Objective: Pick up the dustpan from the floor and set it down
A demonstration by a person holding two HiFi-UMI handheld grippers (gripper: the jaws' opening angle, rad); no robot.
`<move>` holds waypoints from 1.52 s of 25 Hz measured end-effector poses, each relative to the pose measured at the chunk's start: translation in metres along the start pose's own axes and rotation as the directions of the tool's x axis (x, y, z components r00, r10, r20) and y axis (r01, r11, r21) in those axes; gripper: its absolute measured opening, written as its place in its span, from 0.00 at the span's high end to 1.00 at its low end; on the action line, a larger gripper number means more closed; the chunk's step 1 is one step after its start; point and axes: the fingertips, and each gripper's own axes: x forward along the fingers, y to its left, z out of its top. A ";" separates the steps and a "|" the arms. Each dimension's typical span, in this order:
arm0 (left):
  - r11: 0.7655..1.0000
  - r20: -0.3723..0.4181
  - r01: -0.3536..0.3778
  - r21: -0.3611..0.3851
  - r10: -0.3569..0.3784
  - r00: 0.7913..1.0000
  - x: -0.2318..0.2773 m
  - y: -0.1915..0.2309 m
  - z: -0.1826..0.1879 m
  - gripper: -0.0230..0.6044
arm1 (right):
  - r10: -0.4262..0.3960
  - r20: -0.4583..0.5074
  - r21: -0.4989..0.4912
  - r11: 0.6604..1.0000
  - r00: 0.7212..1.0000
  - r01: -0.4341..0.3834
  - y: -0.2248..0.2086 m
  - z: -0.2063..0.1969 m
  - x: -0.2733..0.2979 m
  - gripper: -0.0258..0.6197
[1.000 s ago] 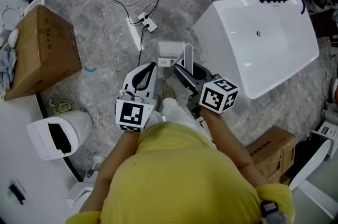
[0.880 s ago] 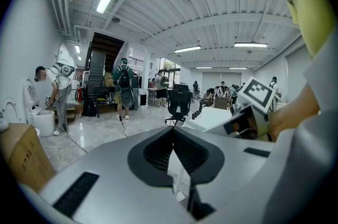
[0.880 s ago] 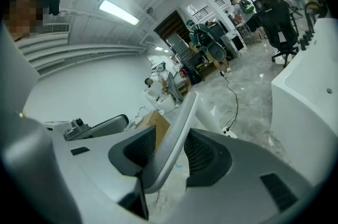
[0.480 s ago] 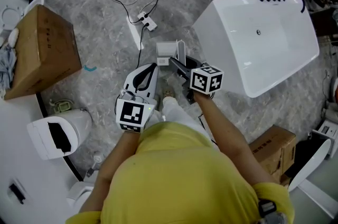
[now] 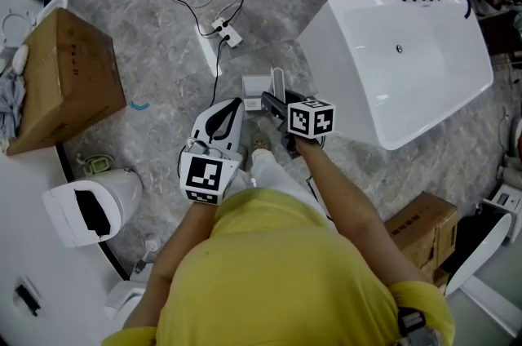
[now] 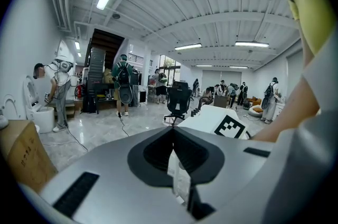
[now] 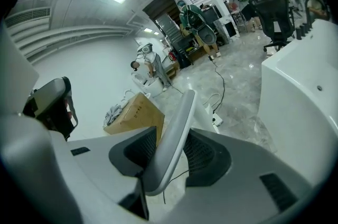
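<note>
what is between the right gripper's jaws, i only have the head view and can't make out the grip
Observer: In the right gripper view, the right gripper is closed on the grey dustpan handle, with a pad on each side of it.
Operator: does the handle sit straight in the jaws
Observer: No, it slants there, its far end leaning toward the right of that view.
Operator: and the left gripper
Observer: The left gripper view shows the left gripper with its jaws together.
</note>
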 end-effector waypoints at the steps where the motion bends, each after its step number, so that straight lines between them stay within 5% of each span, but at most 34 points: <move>1: 1.000 -0.001 0.000 -0.001 0.000 1.000 0.001 0.000 0.000 0.96 | -0.001 0.001 0.010 1.000 1.000 0.001 -0.002 -0.002 0.000 0.69; 9: 1.000 -0.001 0.011 -0.009 -0.012 1.000 0.005 0.003 -0.002 0.96 | -0.103 -0.063 -0.029 0.994 0.993 0.101 -0.014 -0.027 -0.010 0.64; 13: 1.000 0.009 0.016 -0.008 -0.016 1.000 0.009 0.007 0.002 0.96 | -0.192 -0.006 -0.049 0.980 0.981 0.192 -0.019 -0.020 -0.031 0.47; 16: 1.000 0.028 0.010 0.000 -0.010 1.000 0.013 0.011 0.010 0.96 | -0.262 0.101 -0.088 0.959 0.960 0.271 -0.018 0.006 -0.058 0.45; 20: 1.000 0.077 0.010 0.018 -0.011 0.997 0.020 0.018 0.032 0.96 | -0.295 0.330 -0.171 0.915 0.897 0.364 0.001 0.069 -0.101 0.68; 24: 0.999 0.150 -0.017 0.044 0.010 0.989 0.024 0.030 0.071 0.96 | -0.255 0.538 -0.301 0.832 0.803 0.466 0.044 0.142 -0.148 0.93; 27: 0.995 0.230 -0.057 0.077 0.037 0.973 0.016 0.037 0.108 0.96 | -0.194 0.656 -0.358 0.771 0.730 0.527 0.085 0.178 -0.181 0.94; 31: 0.992 0.321 -0.088 0.088 0.056 0.946 0.003 0.039 0.148 0.96 | -0.140 0.741 -0.368 0.733 0.656 0.572 0.120 0.200 -0.208 0.94; 38: 0.986 0.380 -0.127 0.111 0.076 0.922 -0.010 0.041 0.171 0.96 | -0.110 0.778 -0.363 0.725 0.618 0.586 0.139 0.211 -0.224 0.94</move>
